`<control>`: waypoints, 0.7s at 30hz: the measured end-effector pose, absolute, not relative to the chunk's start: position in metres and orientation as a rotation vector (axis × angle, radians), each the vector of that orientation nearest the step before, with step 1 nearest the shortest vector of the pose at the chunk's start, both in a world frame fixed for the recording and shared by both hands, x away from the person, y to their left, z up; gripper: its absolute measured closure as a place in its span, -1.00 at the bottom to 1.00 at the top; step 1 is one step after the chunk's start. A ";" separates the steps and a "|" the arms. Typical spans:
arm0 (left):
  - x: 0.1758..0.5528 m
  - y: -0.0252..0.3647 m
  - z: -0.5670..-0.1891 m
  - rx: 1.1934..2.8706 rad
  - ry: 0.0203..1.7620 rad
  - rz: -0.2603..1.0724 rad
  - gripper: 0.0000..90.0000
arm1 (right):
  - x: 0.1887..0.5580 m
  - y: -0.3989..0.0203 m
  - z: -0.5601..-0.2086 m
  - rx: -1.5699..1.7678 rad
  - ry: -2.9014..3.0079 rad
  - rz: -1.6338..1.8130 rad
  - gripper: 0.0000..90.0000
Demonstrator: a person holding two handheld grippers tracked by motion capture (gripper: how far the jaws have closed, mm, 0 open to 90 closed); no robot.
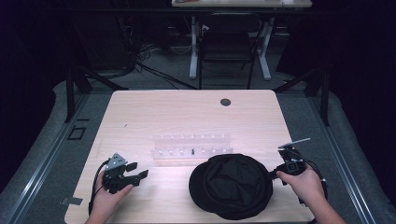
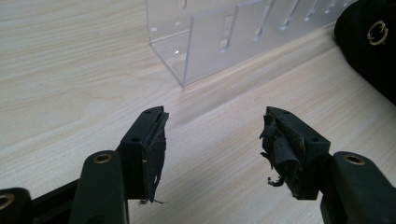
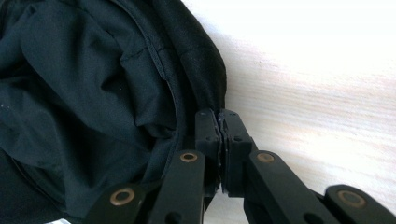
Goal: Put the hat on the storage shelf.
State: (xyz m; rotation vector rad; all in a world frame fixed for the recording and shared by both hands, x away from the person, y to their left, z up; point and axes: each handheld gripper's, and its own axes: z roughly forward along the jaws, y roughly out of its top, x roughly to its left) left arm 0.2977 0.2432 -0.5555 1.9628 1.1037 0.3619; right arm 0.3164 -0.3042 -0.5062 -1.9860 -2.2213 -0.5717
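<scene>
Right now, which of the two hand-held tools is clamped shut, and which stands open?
The right tool, at the black cap's edge, is shut, apparently on its rim. The left tool stands open over bare table, nothing between its jaws.

black cap [image 1: 232,185]: 1 | clear acrylic rack [image 1: 191,145]: 1 | grippers: 2 | table [image 1: 187,109]: 1

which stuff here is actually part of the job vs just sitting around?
In the job:
- black cap, lying upside down on the table
- right gripper, fingers shut at the cap's rim
- left gripper, open, over bare wood

Lying about:
- clear acrylic rack behind the cap
- black chair and white-legged desk beyond the table
</scene>
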 end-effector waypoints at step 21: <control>0.297 0.241 -0.556 1.968 1.098 0.364 -0.11 | 0.309 -0.322 -0.505 -2.034 -2.209 -0.410 0.89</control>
